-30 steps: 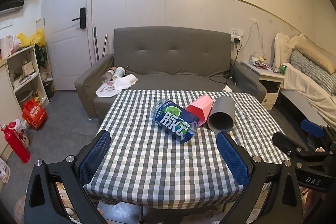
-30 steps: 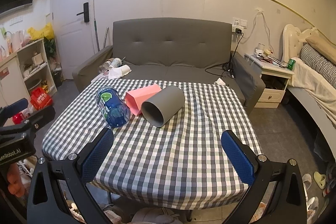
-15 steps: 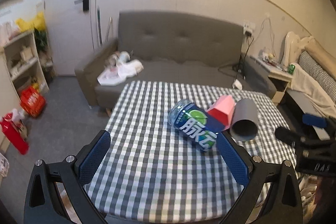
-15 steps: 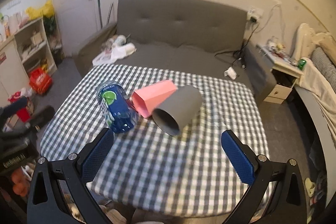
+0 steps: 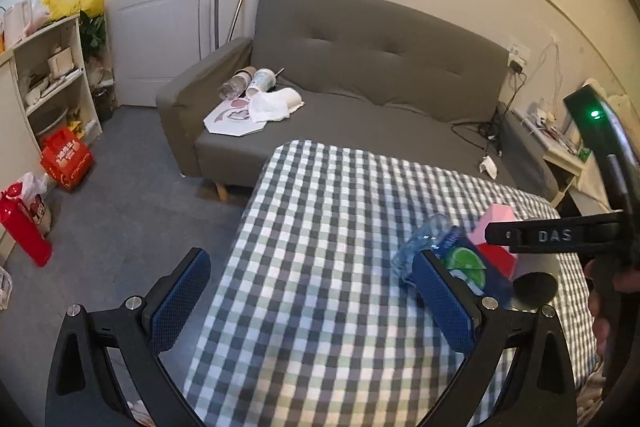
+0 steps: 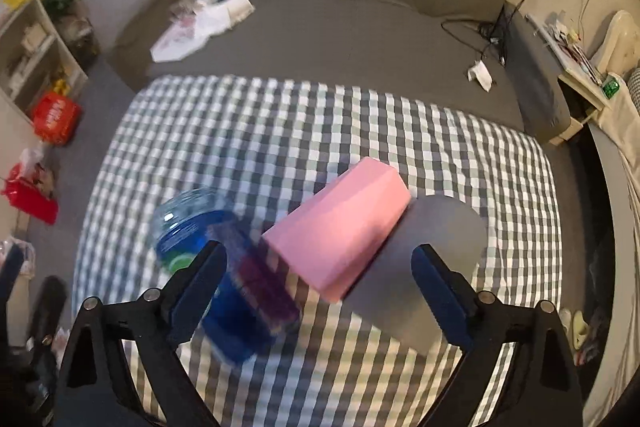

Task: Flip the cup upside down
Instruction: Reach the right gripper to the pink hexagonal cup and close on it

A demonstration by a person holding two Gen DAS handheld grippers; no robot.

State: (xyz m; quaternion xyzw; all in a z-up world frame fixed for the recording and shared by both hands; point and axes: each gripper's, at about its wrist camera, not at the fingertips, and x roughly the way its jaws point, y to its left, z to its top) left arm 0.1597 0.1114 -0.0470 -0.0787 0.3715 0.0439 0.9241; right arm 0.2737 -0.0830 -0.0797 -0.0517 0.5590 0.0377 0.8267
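Pink cup [image 6: 340, 227]: lying on its side on the checked tablecloth [image 6: 280, 131], wedged between the blue bottle [image 6: 224, 267] and the grey cup [image 6: 432, 259], touching both as far as I can see
Long axis: runs slantwise, from low on my left up toward the far right; which end is the mouth I cannot tell through the blur
Right gripper [image 6: 319, 277]: fingers spread wide, nothing held, the pink cup sits right between and just ahead of them
Left gripper [image 5: 308, 301]: also wide and empty, aimed at bare cloth; the cups lie off to its right, mostly hidden behind its own finger and the other tool
Nearer hand: my right, clearly
Judgement: I would turn the right gripper so its fingers close across the cup's flat sides, not along that slanted length, before lifting and flipping
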